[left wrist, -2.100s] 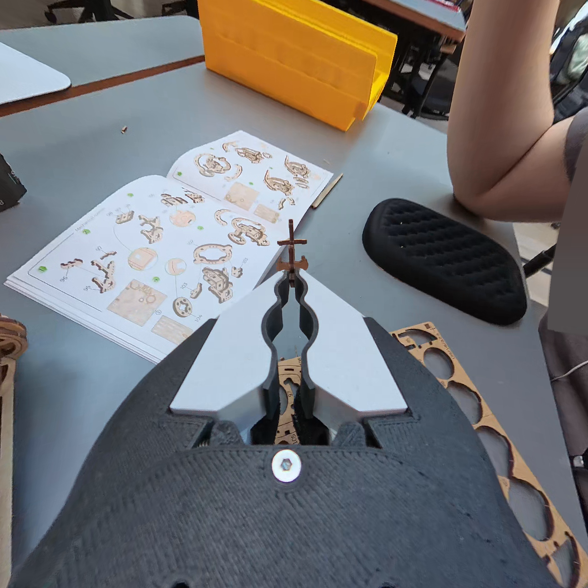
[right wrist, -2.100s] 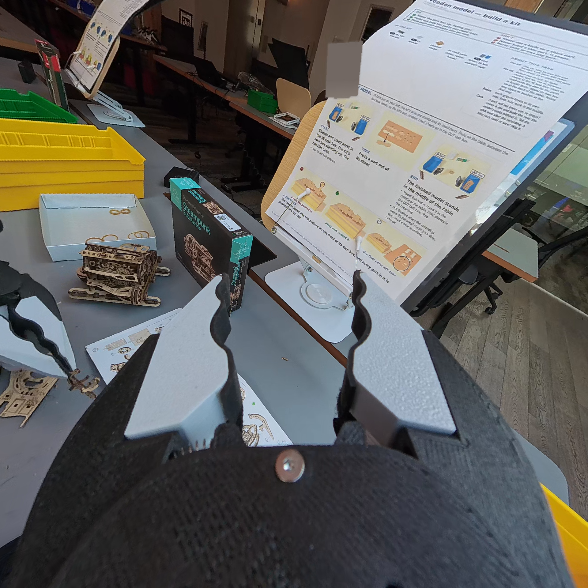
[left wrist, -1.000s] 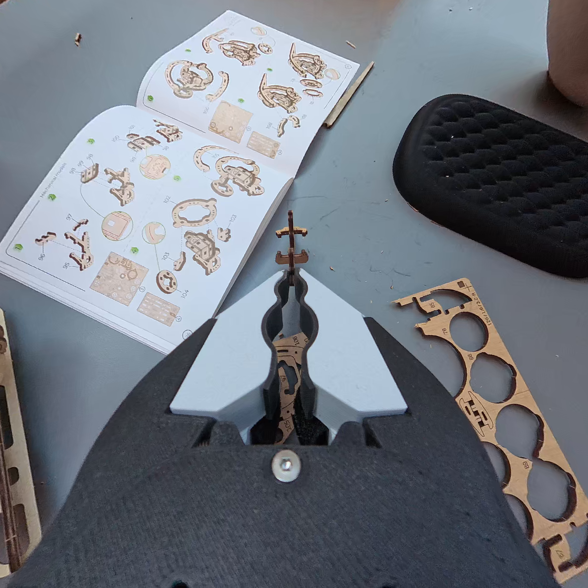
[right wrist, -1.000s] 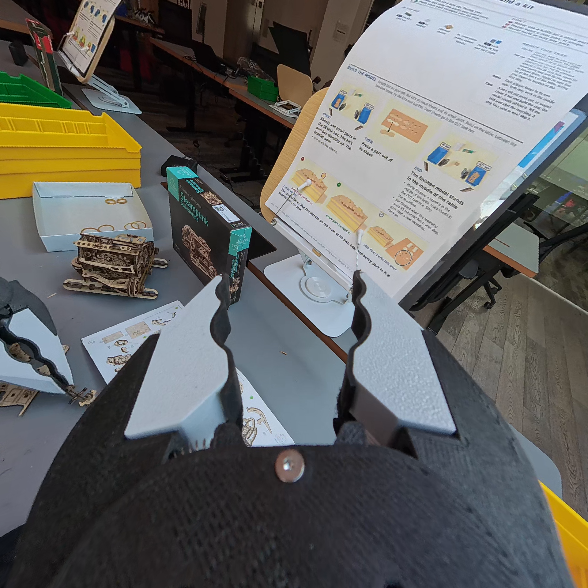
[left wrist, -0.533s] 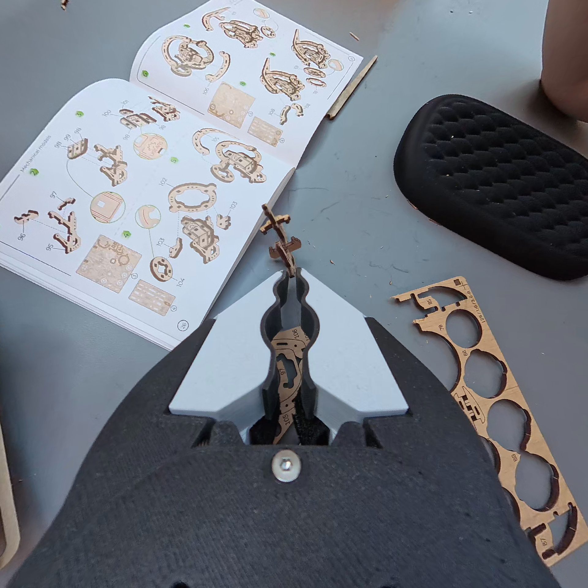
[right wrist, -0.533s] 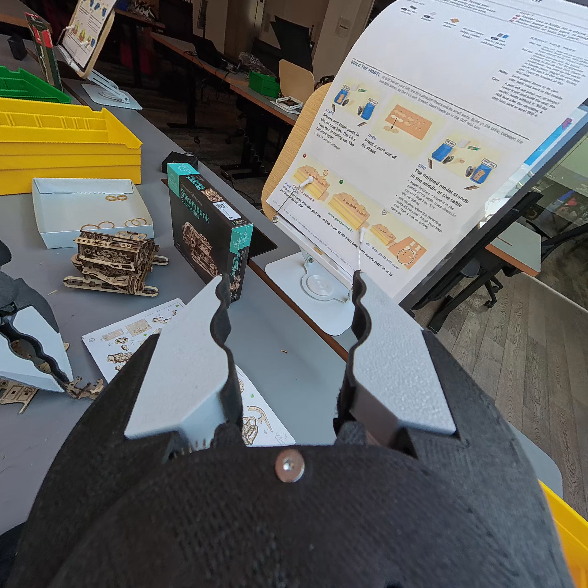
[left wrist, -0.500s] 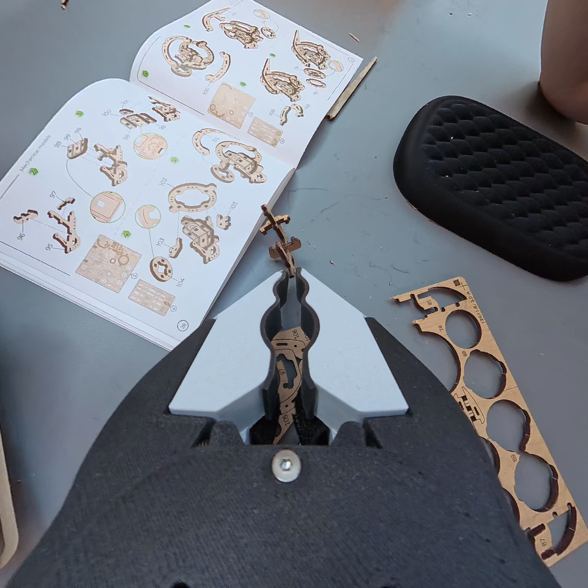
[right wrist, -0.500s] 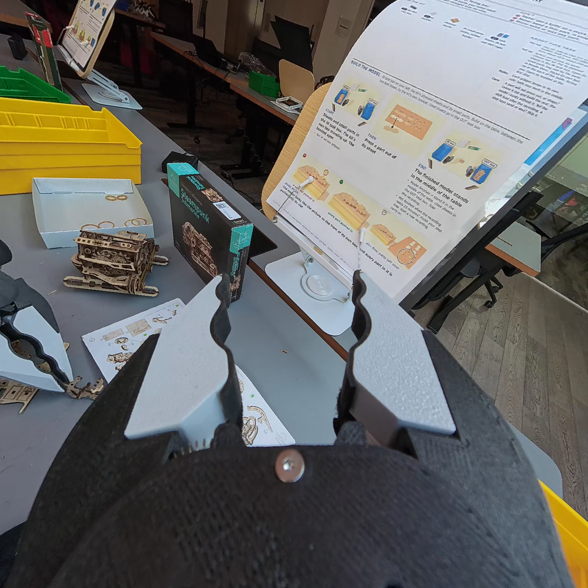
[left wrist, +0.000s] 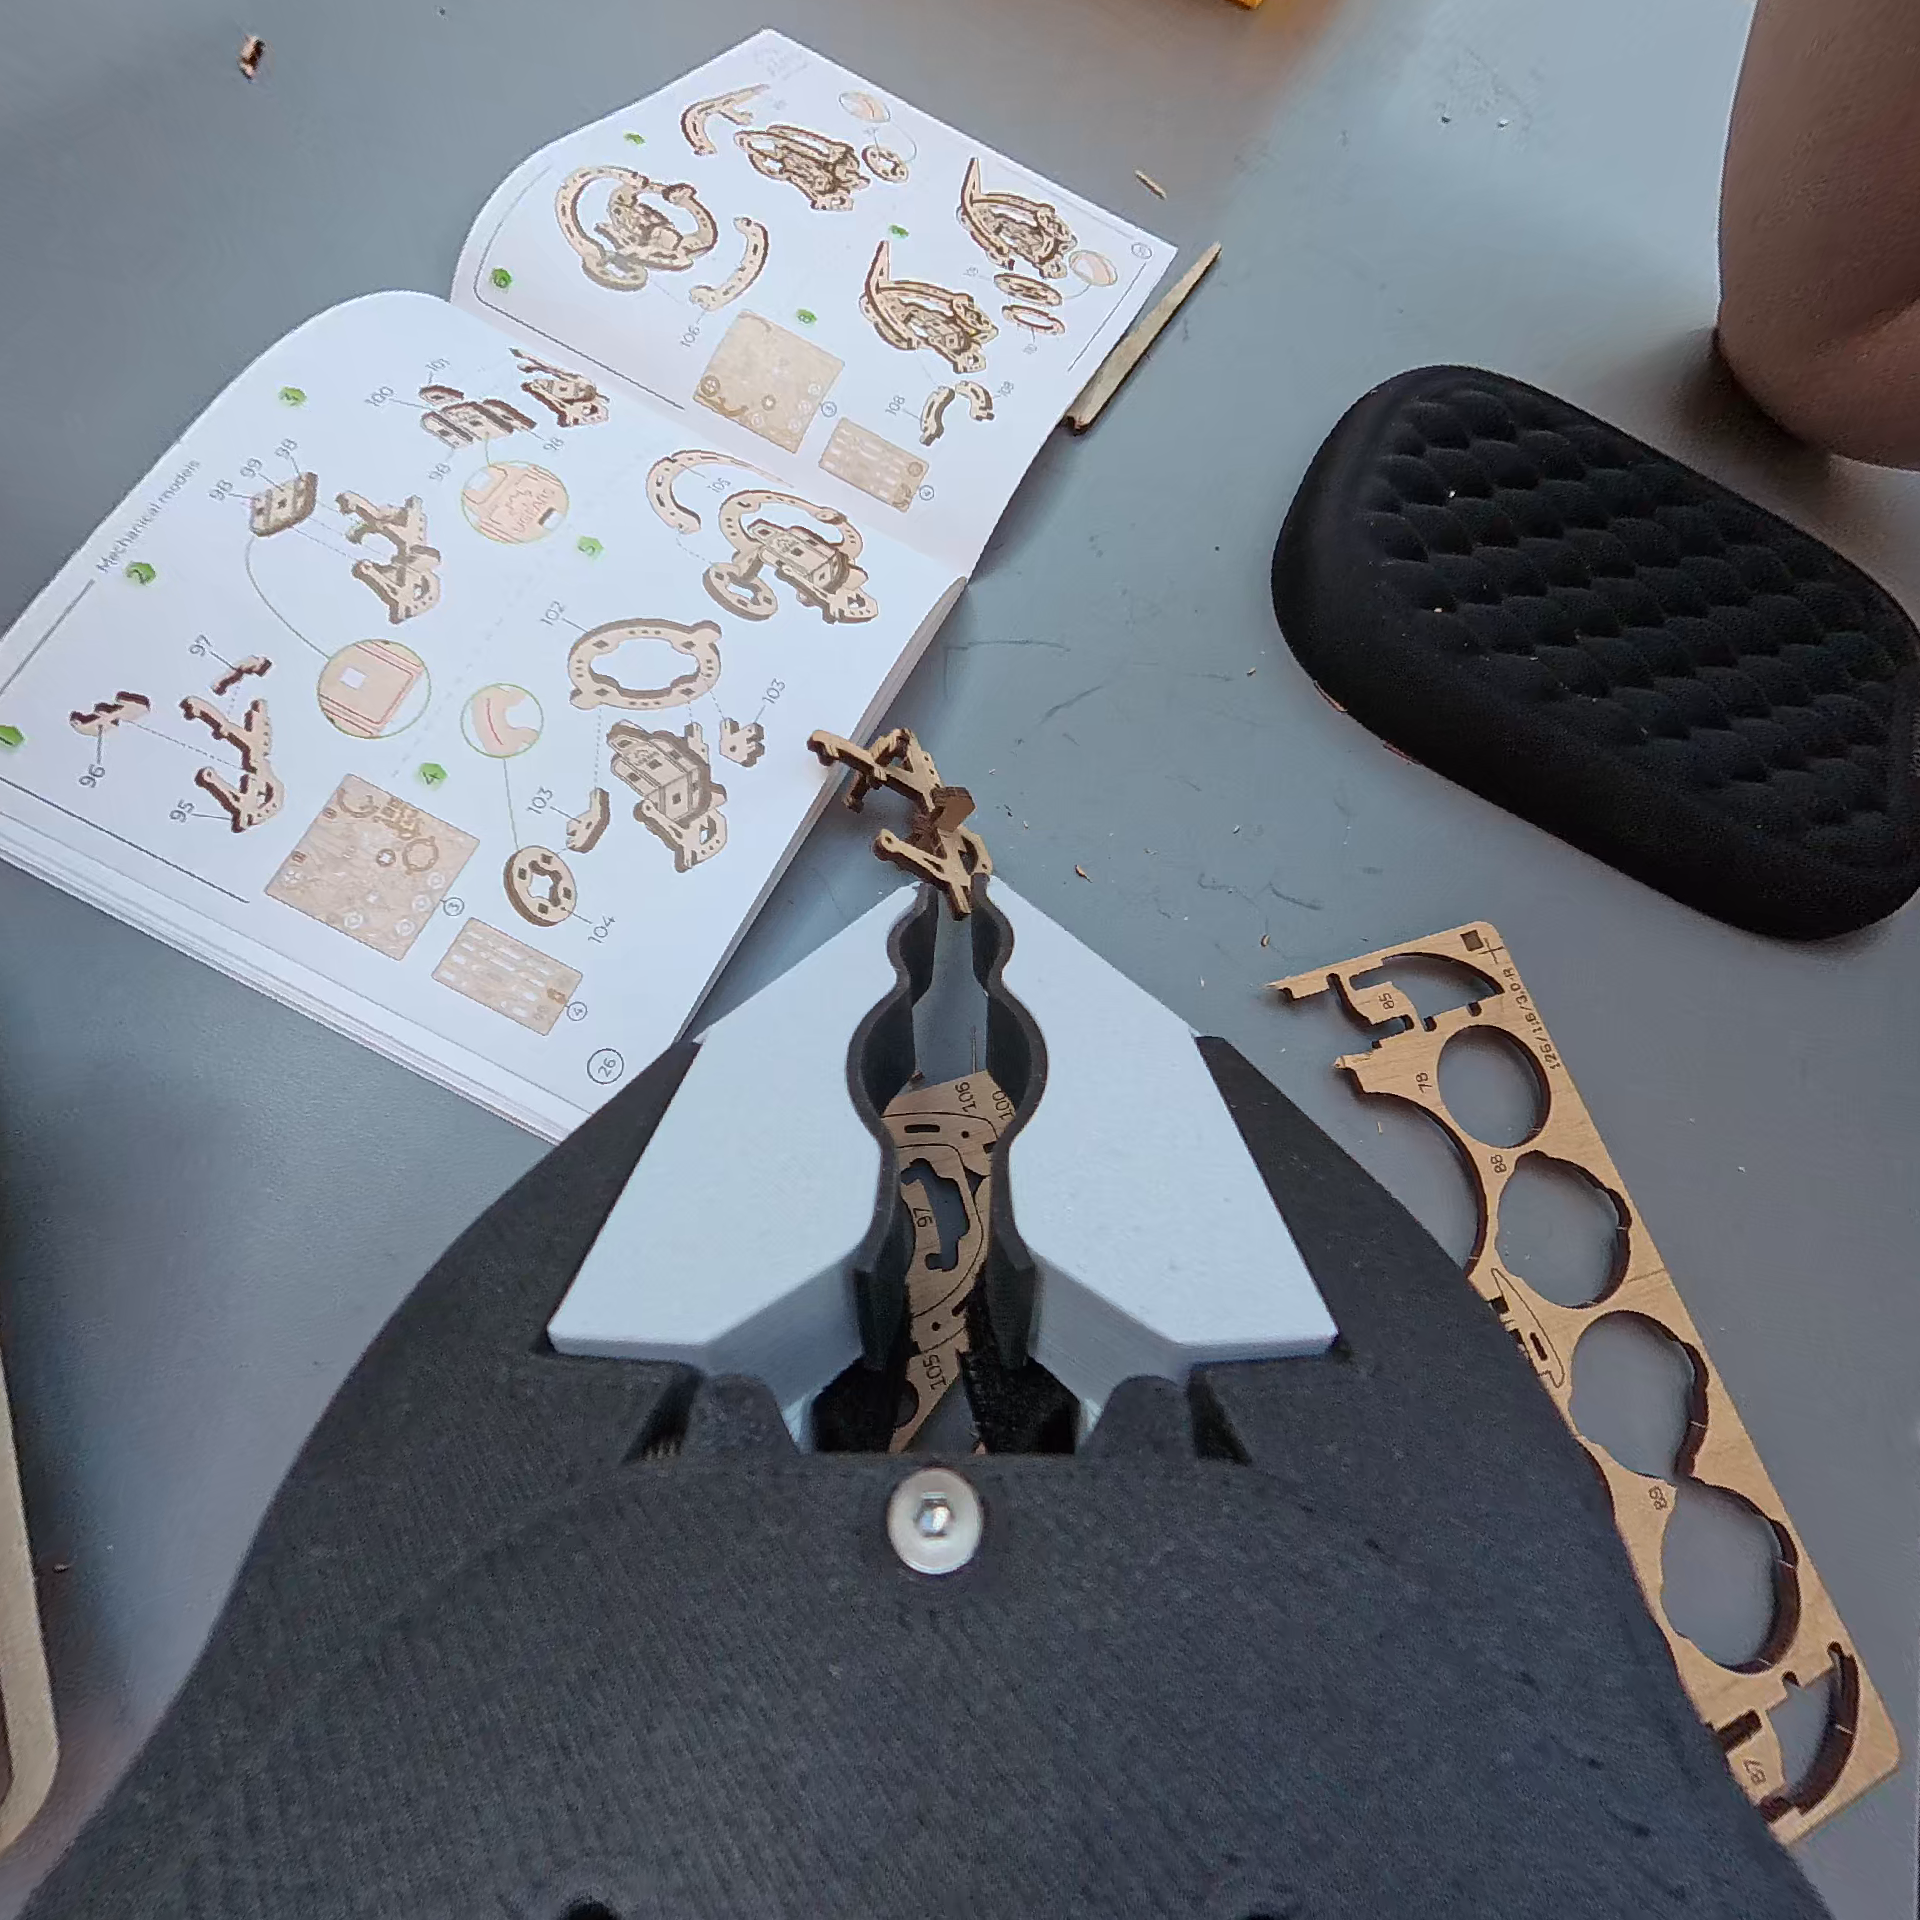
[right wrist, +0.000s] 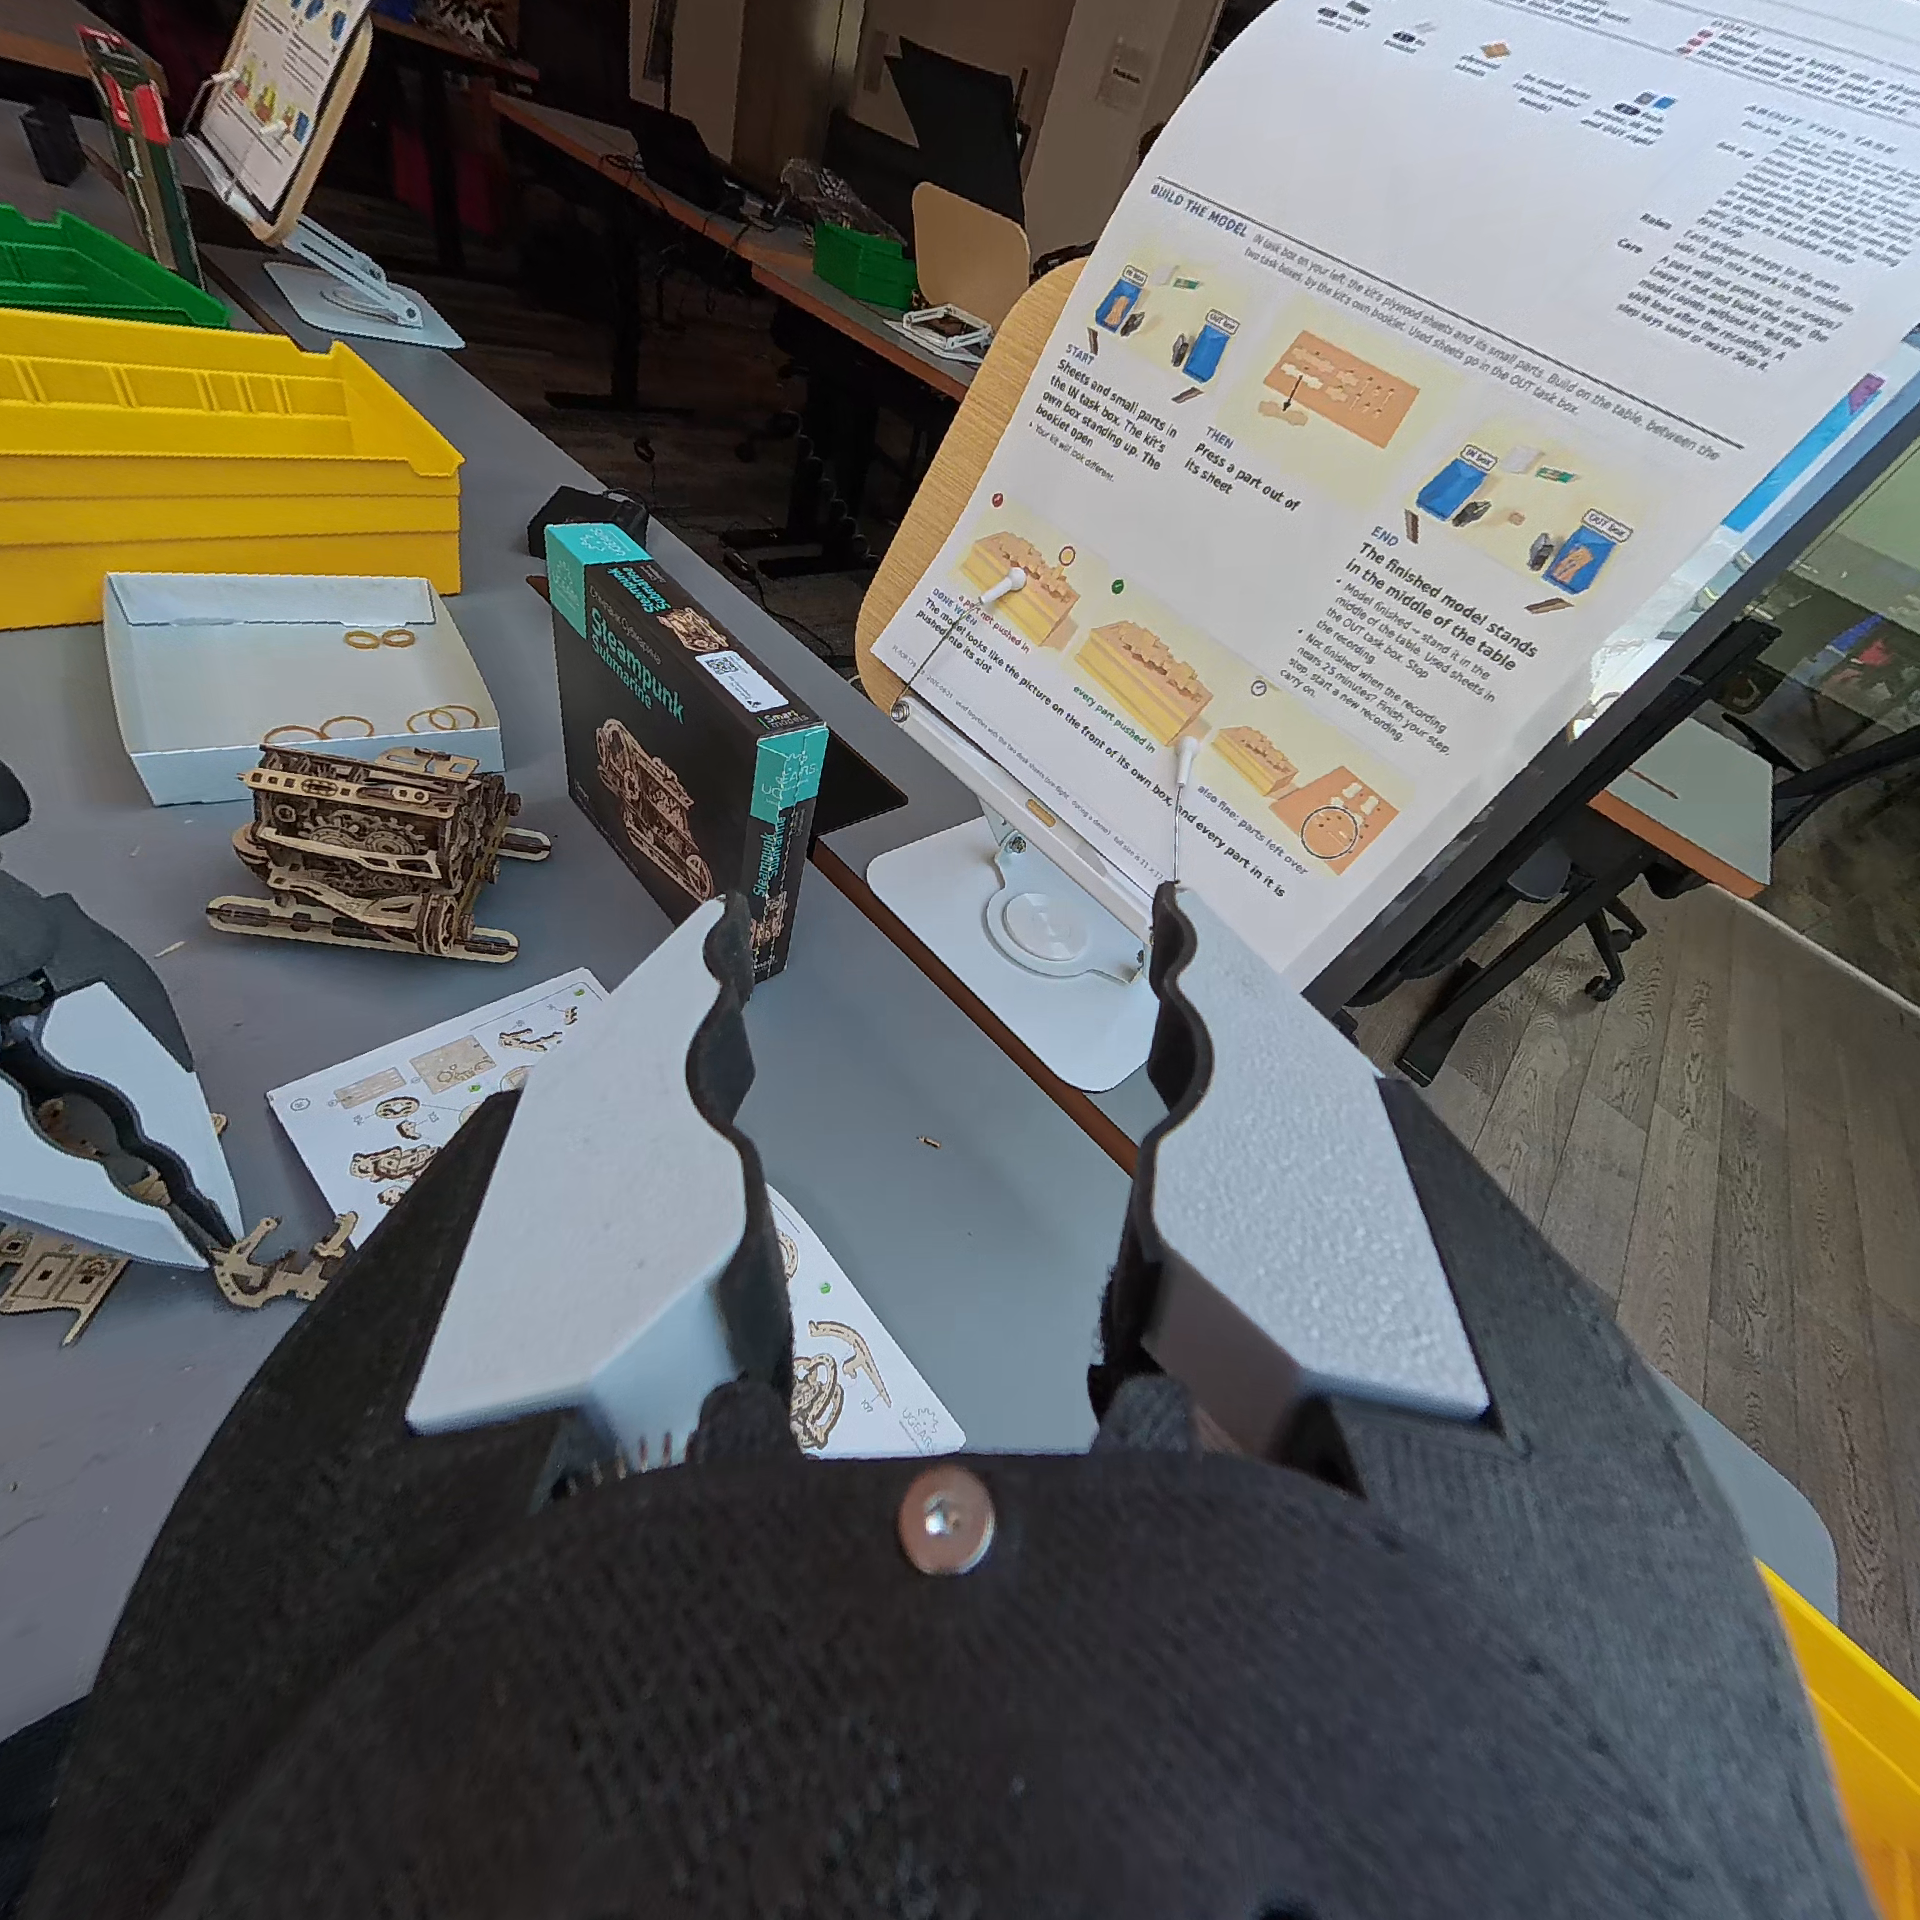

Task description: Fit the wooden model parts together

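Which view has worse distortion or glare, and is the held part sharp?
Left wrist view: even light, soft shadows, small wooden part sharp at the shut left tool. Right wrist view: strong wide-angle bowing on the instruction sheet, its top washed out by glare; open right tool in focus.

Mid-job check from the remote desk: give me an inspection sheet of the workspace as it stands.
Surface: grey table, bare patches with wood crumbs.
Job's things: small wooden part pinched at the tips of the left gripper; part-built wooden model standing farther off; punched-out sheet flat; open instruction booklet.
Clutter: black padded rest, kit box upright, white tray with rubber bands, yellow bins, wooden stick.
Grippers: left shut on the part; right gripper open and empty, above the table edge.
Cables: nothing seen on the table.
Surroundings: instruction sheet on a stand, a person's arm, other desks behind.
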